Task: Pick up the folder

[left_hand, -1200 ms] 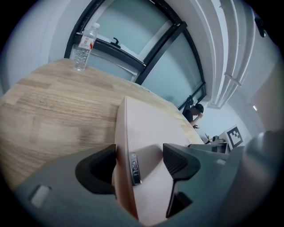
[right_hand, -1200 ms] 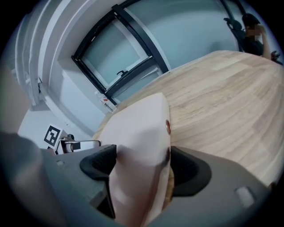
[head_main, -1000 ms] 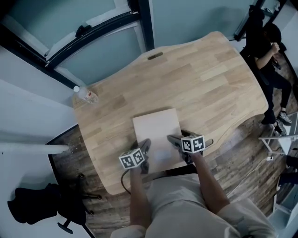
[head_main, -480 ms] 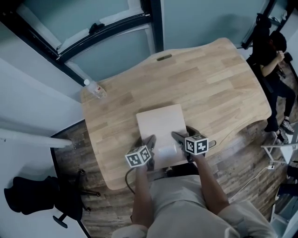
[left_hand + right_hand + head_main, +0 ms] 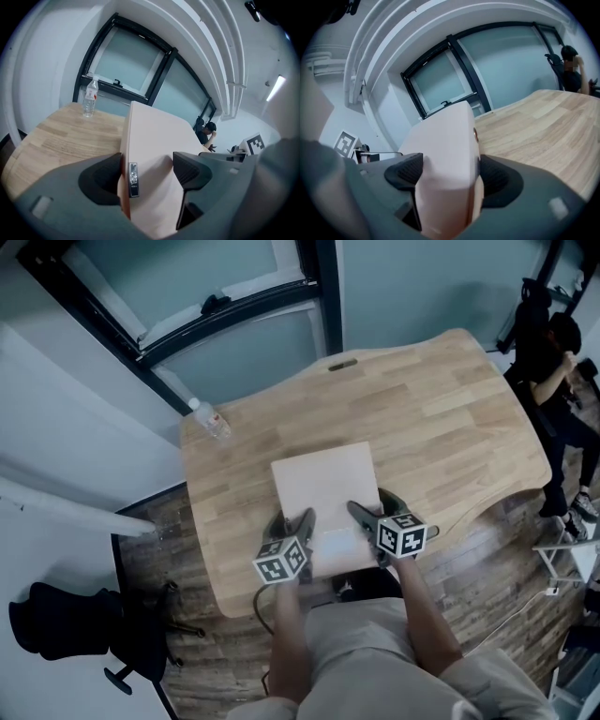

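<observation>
A pale pink folder (image 5: 326, 491) is over the near edge of the wooden table (image 5: 441, 409). My left gripper (image 5: 298, 526) is shut on its near left corner and my right gripper (image 5: 366, 517) on its near right corner. In the left gripper view the folder (image 5: 154, 136) stands edge-on between the jaws of the left gripper (image 5: 147, 171), a small metal clip (image 5: 133, 179) against the left jaw, and it rises clear of the tabletop. In the right gripper view the folder (image 5: 445, 140) fills the gap between the dark jaws of the right gripper (image 5: 450, 174).
A clear water bottle (image 5: 211, 420) stands at the table's far left corner, also visible as the bottle (image 5: 89, 97). A person (image 5: 553, 362) sits past the table's right end. A black chair (image 5: 75, 634) is on the floor at left. Black-framed windows lie beyond the table.
Both grippers stay clamped on the folder's near corners. The folder has tilted up and shifted slightly away from the table's near edge, and the head view has drifted.
</observation>
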A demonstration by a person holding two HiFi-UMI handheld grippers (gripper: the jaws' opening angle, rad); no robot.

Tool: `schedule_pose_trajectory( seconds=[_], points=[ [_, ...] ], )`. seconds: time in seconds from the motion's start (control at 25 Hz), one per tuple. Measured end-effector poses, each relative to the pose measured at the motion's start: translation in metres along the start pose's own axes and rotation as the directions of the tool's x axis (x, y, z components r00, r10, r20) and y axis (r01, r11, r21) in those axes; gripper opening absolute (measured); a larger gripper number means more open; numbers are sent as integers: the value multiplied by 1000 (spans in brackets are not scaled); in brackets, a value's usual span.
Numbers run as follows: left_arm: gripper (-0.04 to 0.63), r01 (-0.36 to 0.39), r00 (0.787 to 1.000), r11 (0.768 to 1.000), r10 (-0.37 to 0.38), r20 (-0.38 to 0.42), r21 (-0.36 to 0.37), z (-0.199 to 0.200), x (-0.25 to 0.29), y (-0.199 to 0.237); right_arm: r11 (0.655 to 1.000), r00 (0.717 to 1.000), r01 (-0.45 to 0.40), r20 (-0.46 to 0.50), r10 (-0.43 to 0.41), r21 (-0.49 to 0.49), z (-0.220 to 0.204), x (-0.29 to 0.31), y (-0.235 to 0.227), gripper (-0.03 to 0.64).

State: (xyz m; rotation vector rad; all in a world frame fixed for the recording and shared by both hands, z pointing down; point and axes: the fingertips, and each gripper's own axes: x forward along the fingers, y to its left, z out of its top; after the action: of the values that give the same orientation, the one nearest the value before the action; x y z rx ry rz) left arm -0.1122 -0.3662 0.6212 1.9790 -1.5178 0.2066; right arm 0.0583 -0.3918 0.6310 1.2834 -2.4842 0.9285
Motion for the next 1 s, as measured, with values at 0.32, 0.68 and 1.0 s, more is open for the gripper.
schedule_pose_trajectory(
  seconds=[0.32,0.68,1.0],
  points=[
    [328,-3,997,997,-4,83,79,27,-26,-20,998,996,-30,80,34,-54,26,-23,19,374],
    [331,1,986,993,-21,165,120,48,-47,-41,992,988,-7,155,27,-126,52,-49,34,374],
    [331,-9,978,990,-20,209,141,59,-62,-51,987,984,-11,172,39,-161,66,-62,44,374]
  ],
)
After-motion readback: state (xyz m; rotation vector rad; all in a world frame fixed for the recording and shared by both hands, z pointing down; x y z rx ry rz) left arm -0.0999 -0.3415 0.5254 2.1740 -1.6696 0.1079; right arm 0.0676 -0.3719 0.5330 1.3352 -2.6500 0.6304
